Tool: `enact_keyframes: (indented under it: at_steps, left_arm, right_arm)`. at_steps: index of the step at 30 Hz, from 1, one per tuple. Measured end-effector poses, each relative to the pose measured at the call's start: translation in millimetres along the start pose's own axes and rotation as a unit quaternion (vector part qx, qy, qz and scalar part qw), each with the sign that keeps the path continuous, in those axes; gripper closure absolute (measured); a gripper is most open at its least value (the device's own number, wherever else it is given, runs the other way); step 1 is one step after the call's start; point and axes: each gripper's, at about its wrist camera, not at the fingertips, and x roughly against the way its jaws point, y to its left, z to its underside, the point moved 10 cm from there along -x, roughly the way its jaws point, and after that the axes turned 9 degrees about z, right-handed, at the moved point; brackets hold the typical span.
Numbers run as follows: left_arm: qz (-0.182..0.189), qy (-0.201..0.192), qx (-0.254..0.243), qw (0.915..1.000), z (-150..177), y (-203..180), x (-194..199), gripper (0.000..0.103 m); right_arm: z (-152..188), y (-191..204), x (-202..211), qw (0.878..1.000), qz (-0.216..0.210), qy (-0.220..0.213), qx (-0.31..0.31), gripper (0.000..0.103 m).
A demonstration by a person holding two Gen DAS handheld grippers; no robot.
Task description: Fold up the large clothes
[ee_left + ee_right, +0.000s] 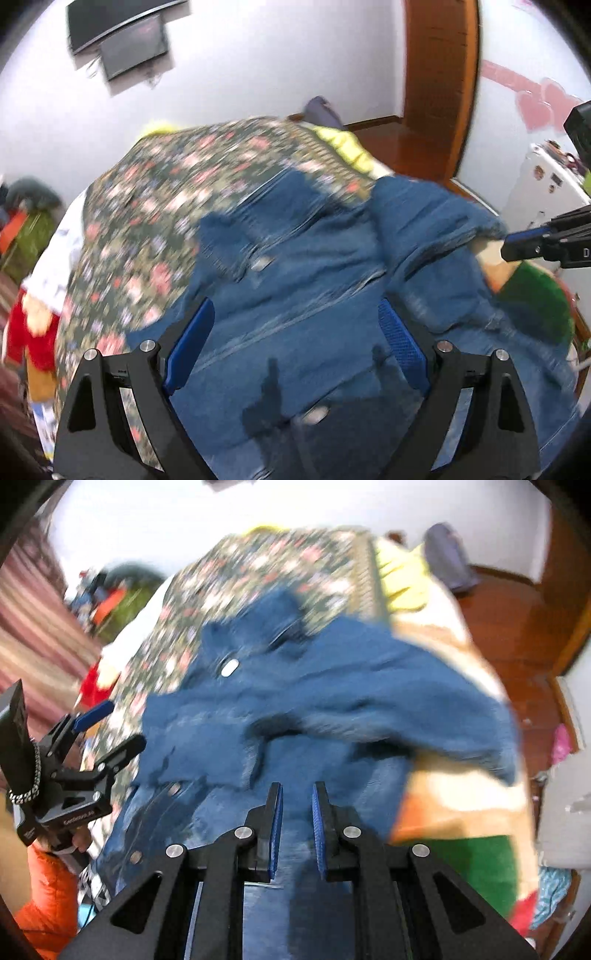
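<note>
One blue denim jacket (314, 295) lies crumpled on the bed (155, 206), over its dark floral cover, with one sleeve (424, 686) thrown across the body toward the bed's right edge and at least three metal buttons showing along the front. The left gripper (295, 347) hangs over the near part of the jacket with its blue pads spread wide and nothing between them. The right gripper (297, 830) is drawn narrow, with a gap left between the pads; denim shows through that gap, but both views are smeared and I cannot tell whether any cloth is pinched there or merely lies below. The job looks early: the garment is not yet flat, so the sensible step is to spread it before any fold. To do that well, I would take hold at two matched points, such as a shoulder seam or hem corner on each side, pull outward evenly until the front panel lies smooth, then lay the stray sleeve straight along the body. Grabbing a loose bunch in the middle would only drag wrinkles along. Counted: one jacket, two grippers, one bed, and one yellow quilted piece (343, 144) at the far end of the cover
</note>
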Motion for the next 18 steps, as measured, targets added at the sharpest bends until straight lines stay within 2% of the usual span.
enact_keyframes:
  at_steps: [4,9,12,18]
  left_arm:
    - [0.027,0.004,-0.045,0.9986,-34.7,-45.6,-20.9,0.012]
    - [0.060,0.032,-0.095,0.9932,-57.5,-106.5,-57.9,0.012]
    - [0.073,0.059,-0.128,0.9873,-59.4,-141.1,-88.5,0.012]
    - [0.039,0.119,-0.180,0.9757,-42.8,-168.0,-150.1,0.012]
  right_arm:
    - [-7.0,-54.9,25.4,0.997,0.058,-0.042,-0.031,0.092]
    - [-3.3,-109.8,36.3,0.991,0.101,-0.056,-0.064,0.092]
    - [4.2,-134.7,33.5,0.989,0.104,-0.050,-0.091,0.092]
    - [23.5,-162.9,20.4,0.987,0.089,-0.029,-0.134,0.092]
